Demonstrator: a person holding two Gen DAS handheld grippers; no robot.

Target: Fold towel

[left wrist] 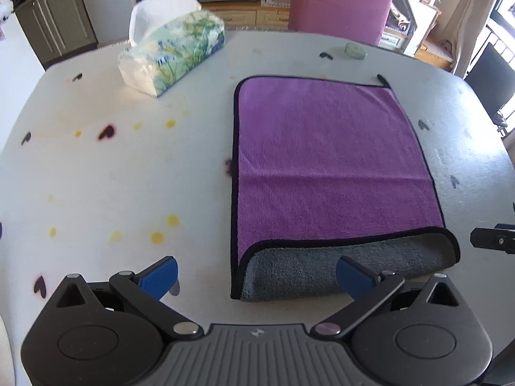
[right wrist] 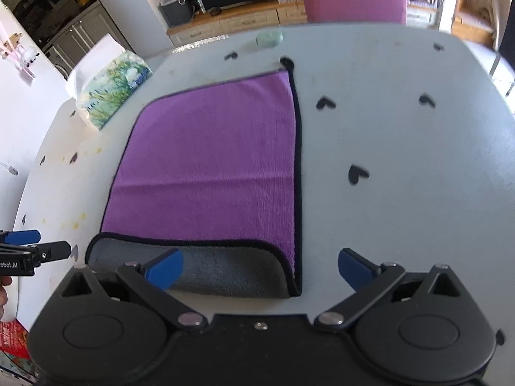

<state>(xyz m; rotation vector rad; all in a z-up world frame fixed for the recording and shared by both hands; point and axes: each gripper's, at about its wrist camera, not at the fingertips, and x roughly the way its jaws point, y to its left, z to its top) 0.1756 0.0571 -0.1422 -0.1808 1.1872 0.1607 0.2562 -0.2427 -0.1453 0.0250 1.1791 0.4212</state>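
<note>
A purple towel point(left wrist: 325, 160) with black trim lies flat on the white table point(left wrist: 112, 167). Its near edge is turned over, showing the grey underside point(left wrist: 338, 267). My left gripper point(left wrist: 257, 276) is open and empty, just in front of the towel's near left corner. In the right wrist view the towel point(right wrist: 209, 167) lies ahead and left, with the grey flap point(right wrist: 225, 273) near. My right gripper point(right wrist: 260, 270) is open and empty, over the towel's near right corner. The left gripper point(right wrist: 35, 251) shows at the left edge, and the right gripper's tip point(left wrist: 495, 241) shows at the right edge of the left wrist view.
A tissue pack point(left wrist: 173, 51) lies at the far left of the table. A small green round object point(left wrist: 355, 50) sits at the far edge. A pink chair point(left wrist: 338, 3) stands behind the table. The tabletop has black heart marks point(right wrist: 357, 173) and yellow spots point(left wrist: 157, 237).
</note>
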